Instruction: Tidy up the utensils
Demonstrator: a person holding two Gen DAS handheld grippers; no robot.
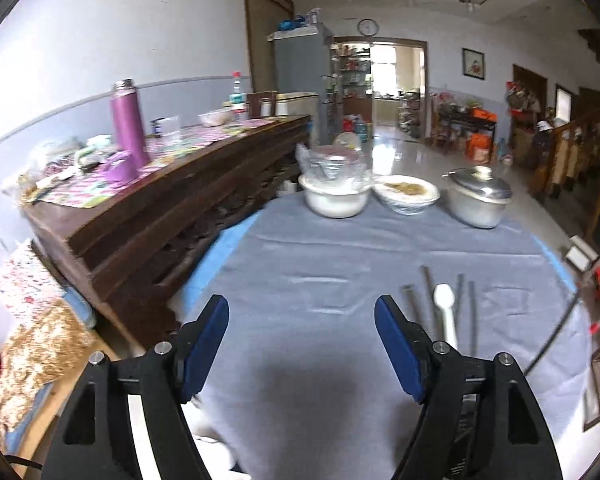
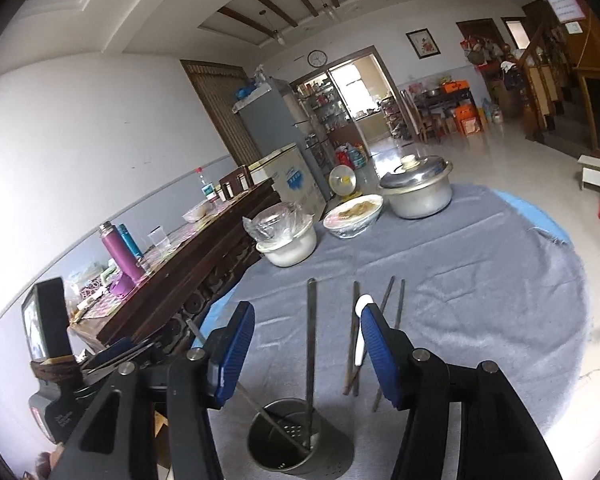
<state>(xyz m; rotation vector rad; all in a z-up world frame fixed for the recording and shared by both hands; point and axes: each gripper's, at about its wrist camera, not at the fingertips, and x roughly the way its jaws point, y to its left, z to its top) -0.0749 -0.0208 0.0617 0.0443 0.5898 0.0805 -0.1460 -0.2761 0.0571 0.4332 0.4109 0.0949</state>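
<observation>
A round table under a grey cloth (image 2: 480,280) carries everything. At its far edge stand a white bowl (image 2: 290,244) with plastic-wrapped contents, a film-covered dish of food (image 2: 354,216) and, rightmost, a lidded metal pot (image 2: 418,188). Near the middle lie dark chopsticks (image 2: 394,312) and a white spoon (image 1: 446,312). At the near edge a perforated metal utensil holder (image 2: 296,440) stands with sticks in it.

White walls (image 2: 80,120) meet a shiny pale floor (image 2: 500,160). A long dark wooden cabinet (image 1: 172,208) stands beside a grey fridge (image 1: 300,60). Daylight fills the far doorway (image 1: 384,76).
</observation>
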